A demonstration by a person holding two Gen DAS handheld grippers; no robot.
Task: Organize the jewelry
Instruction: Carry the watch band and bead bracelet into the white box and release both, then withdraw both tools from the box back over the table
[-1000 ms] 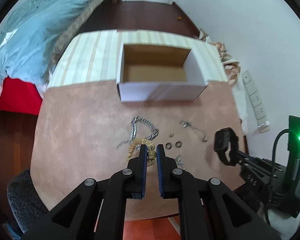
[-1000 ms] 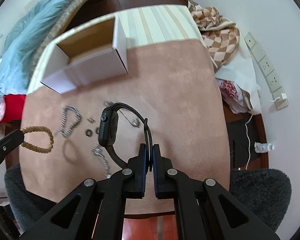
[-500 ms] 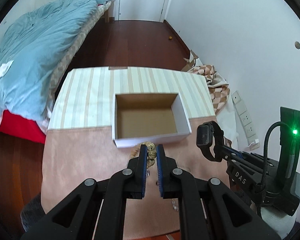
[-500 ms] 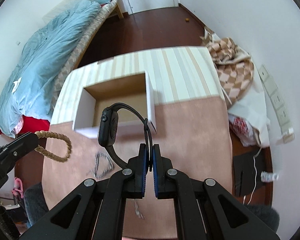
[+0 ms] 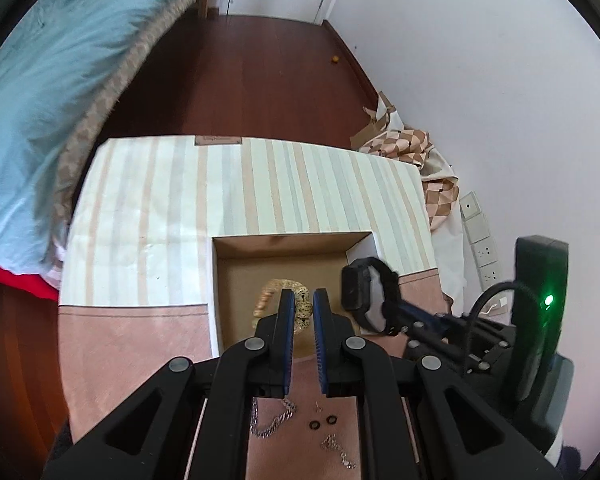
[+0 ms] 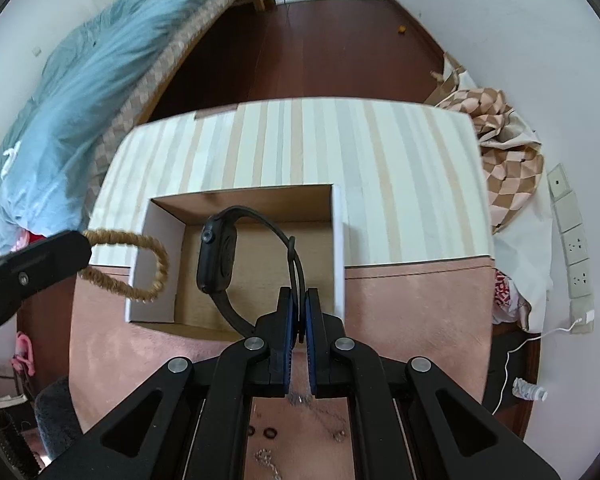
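Bedroom tabletop [image 5: 132, 344] now carries the open box [image 6: 338, 240] directly below both tools. Left tool [image 5: 300, 300], clamped on the beaded bracelet [image 5: 272, 294], and right tool [image 6: 298, 300], pinching the black watch [image 6: 218, 256] by its strap, have travelled from the scattered chains [image 5: 270, 424] to above the box, seemingly ready to drop.
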